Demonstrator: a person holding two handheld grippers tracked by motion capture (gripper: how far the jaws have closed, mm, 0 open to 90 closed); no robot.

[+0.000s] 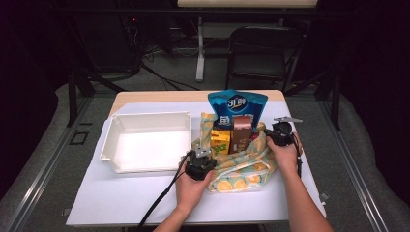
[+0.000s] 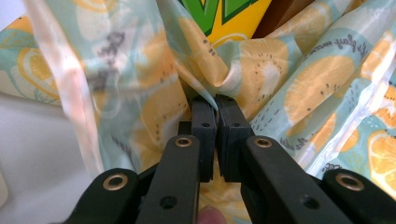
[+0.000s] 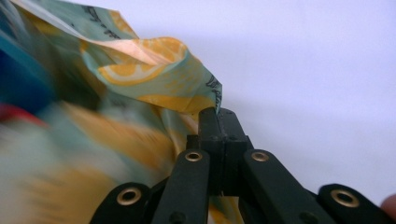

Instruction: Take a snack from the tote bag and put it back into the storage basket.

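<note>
Currently the lemon-print bag (image 1: 241, 166) is being pinched at both rims: near-left fold by the closed left gripper (image 2: 212, 100), far-right edge by the closed right gripper (image 3: 217, 112), snack packs (image 1: 234, 130) standing between them.

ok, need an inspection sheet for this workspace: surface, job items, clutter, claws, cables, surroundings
Surface: table under a white sheet.
Job's things: lemon-print bag lying open, holding a blue pouch, yellow box and brown carton.
Clutter: empty white bin left of the bag.
Claws: left claw shut on the bag's fabric; right claw shut on the bag's edge.
Cables: black cable trails from the left claw.
Surroundings: black chair behind the table, dark room.
</note>
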